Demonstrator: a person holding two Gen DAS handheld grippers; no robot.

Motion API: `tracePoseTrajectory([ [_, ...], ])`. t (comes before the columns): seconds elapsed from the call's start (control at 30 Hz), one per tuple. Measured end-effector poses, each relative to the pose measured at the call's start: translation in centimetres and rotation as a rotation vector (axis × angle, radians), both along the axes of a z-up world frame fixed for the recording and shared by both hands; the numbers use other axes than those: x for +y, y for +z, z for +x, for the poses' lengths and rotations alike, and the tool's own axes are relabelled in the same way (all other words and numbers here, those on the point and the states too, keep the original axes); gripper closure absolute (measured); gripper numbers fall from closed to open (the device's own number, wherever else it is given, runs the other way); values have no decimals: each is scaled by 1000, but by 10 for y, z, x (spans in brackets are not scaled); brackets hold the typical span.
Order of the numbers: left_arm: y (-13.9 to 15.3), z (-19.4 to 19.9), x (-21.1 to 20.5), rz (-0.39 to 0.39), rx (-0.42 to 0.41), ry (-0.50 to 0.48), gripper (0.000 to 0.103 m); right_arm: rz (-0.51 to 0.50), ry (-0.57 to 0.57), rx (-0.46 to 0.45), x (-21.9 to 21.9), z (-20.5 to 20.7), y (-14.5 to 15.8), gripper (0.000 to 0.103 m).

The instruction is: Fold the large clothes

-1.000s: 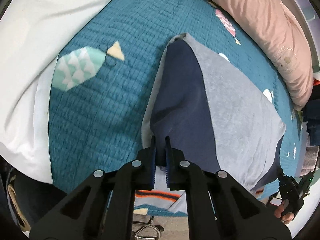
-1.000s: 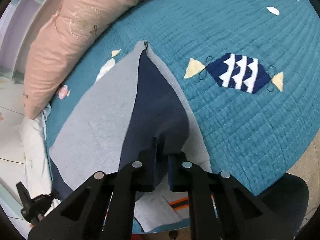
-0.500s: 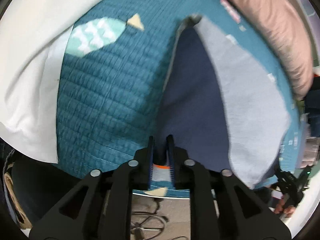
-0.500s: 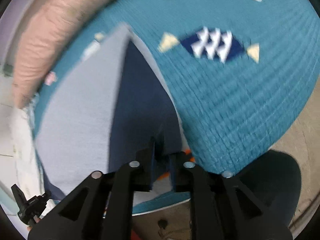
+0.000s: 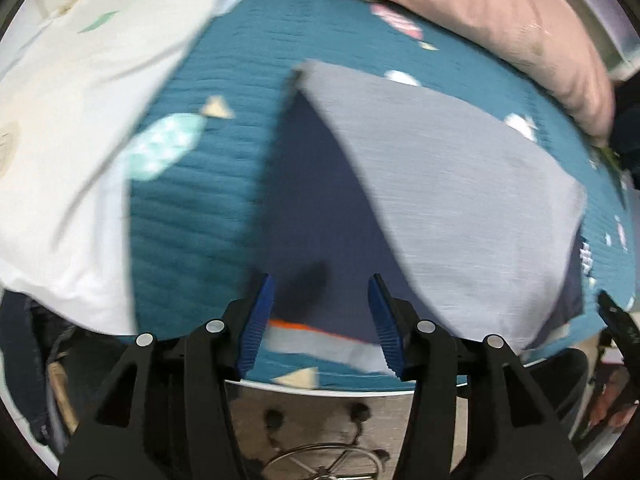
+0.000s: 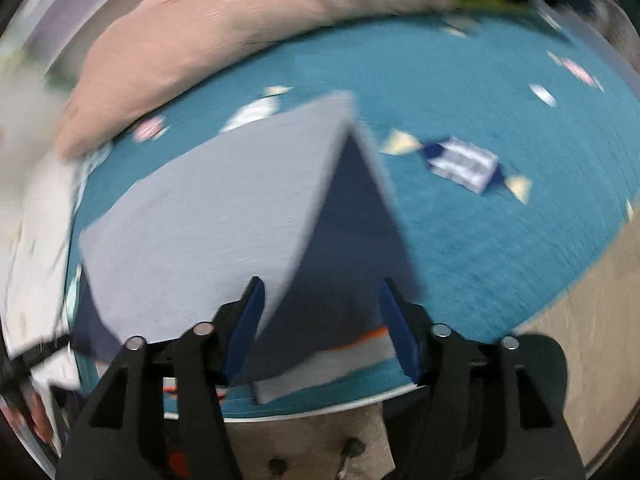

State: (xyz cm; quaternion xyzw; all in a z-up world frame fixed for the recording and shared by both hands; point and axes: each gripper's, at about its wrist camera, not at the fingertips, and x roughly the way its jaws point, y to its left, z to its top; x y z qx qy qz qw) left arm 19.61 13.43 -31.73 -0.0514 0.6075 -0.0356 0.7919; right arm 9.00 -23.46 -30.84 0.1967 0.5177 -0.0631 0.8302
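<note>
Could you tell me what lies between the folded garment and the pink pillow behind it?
In both wrist views, only a strip of teal quilt with small printed candy shapes separates the folded garment from the pink pillow; nothing else rests there.

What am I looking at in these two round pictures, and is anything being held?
There is no robot here. A person holds a hand-held two-finger tool in each hand, and a fisheye camera on each one looks forward along its fingers, which gives the round, bent pictures. The black arms with blue pads at the bottom are those tools: the left tool in the left wrist view, the right tool in the right wrist view. Both look down at a folded garment, grey with a navy part, lying on a teal quilt with candy shapes. A pink pillow lies behind it and white bedding to one side. Both tools have just been opening; the pads stand apart and press on nothing, so the garment is not held. Both pictures are blurred.
</note>
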Motion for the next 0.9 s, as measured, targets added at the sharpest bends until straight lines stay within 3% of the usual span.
tracePoseTrajectory([
  [0.07,-14,-3,-19,-71,37,-43,61,51,75,16,23,10,-10,83],
  [0.13,-35,-6,-35,-111,84,-69,65,129,126,57,43,20,-33,93],
  [0.2,-61,-10,-46,-46,123,-72,70,113,146,141,59,22,-58,99],
  [0.23,-62,-16,-51,-13,71,-84,70,92,153,188,67,19,-76,100],
  [0.27,-59,-22,-56,24,40,-114,70,57,164,161,72,13,-77,101],
  [0.33,-58,-29,-60,58,46,-149,70,-7,213,179,81,6,-72,100],
  [0.53,-59,-26,-46,8,88,-118,72,99,175,199,63,0,-84,103],
  [0.57,-54,-26,-45,20,92,-116,78,126,162,205,60,0,-80,103],
  [0.67,-32,-27,-35,14,36,-119,78,134,141,174,47,-4,-53,100],
  [0.8,-19,-12,-1,56,-19,-29,78,59,37,108,3,-1,-27,100],
  [0.9,-37,2,27,27,27,56,80,-12,-48,154,-29,10,-45,100],
])
